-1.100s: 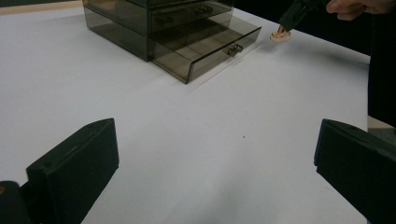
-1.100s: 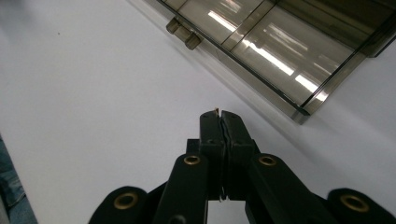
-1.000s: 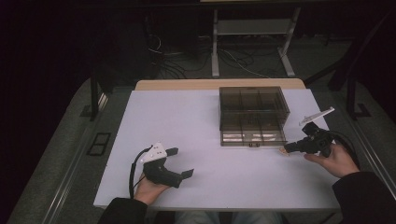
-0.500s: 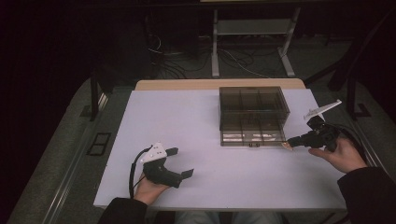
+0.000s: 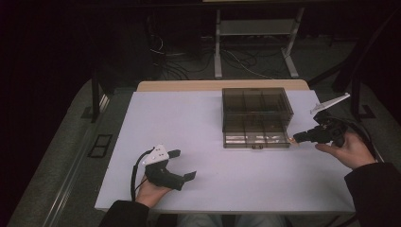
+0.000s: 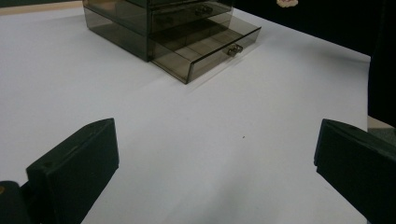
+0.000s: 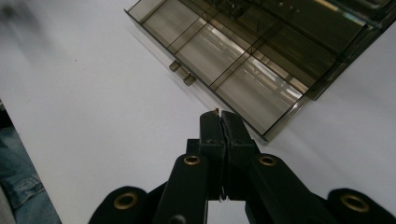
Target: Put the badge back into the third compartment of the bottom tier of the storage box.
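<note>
A smoky clear drawer box point(image 5: 255, 106) stands on the white table point(image 5: 189, 118), right of centre. Its bottom drawer point(image 5: 255, 137) is pulled out toward me, and I cannot see anything inside it. My right gripper point(image 5: 295, 138) is shut, its tip just off the drawer's front right corner. A tiny tan piece point(image 7: 215, 110) peeks from between the tips of this gripper point(image 7: 220, 114), close to the drawer's point(image 7: 224, 56) rim. My left gripper point(image 5: 184, 164) rests near the table's front left, open and holding nothing. The left gripper point(image 6: 215, 163) faces the box point(image 6: 140, 23) and its open drawer point(image 6: 205, 44).
The table's far edge is a tan strip point(image 5: 222, 85). Behind it are a metal stand point(image 5: 255, 42) and loose cables point(image 5: 165, 52) on the dark floor. A leg in blue denim point(image 7: 23, 186) shows below the table's front edge.
My right gripper has drifted slightly away from me and to the right, staying shut beside the drawer's corner. The left gripper has stayed still.
</note>
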Action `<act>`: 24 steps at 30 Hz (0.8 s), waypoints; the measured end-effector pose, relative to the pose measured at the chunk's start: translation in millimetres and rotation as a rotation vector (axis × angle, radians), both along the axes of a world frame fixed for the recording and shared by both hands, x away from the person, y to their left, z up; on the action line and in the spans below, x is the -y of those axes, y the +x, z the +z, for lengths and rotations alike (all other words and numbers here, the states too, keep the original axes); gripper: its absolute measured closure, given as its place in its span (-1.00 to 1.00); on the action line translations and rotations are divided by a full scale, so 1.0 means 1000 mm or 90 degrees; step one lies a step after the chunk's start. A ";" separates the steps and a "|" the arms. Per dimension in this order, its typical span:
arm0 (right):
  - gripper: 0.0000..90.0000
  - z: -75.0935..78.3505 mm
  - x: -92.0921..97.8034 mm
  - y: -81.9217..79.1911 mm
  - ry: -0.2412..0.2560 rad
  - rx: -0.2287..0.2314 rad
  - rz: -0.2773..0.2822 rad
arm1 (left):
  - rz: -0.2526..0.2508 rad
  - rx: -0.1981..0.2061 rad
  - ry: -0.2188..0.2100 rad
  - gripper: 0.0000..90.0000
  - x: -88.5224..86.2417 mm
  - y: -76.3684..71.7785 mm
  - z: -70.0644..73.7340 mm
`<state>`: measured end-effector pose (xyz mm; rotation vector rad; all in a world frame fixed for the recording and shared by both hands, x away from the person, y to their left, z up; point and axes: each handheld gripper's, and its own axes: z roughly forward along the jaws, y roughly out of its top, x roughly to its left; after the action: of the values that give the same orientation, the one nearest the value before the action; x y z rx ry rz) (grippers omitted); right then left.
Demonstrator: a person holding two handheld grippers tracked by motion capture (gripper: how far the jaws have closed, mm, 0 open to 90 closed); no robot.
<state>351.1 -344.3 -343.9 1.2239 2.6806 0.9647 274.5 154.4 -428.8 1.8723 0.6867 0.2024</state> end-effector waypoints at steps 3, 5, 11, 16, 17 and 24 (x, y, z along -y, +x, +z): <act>0.95 0.004 -0.001 0.003 -0.003 0.002 0.001 | 0.001 -0.001 0.000 -1.00 0.000 0.000 0.000; 0.95 0.007 -0.001 0.005 -0.004 0.004 -0.001 | 0.000 0.000 0.000 -1.00 0.000 0.000 0.000; 0.95 0.016 -0.003 0.011 -0.007 0.011 0.000 | 0.000 0.000 0.000 -1.00 0.000 0.000 0.000; 0.95 0.021 -0.005 0.015 -0.010 0.014 -0.002 | 0.000 0.000 0.000 -1.00 0.000 0.000 0.000; 0.95 0.022 -0.005 0.016 -0.010 0.015 -0.003 | 0.000 0.000 0.000 -1.00 0.000 0.000 0.000; 0.95 0.026 -0.006 0.023 -0.011 0.021 -0.006 | -0.001 0.000 0.000 -1.00 0.000 0.000 0.000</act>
<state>374.1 -338.4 -317.6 1.2047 2.6498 0.9508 274.6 154.4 -428.9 1.8724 0.6857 0.2017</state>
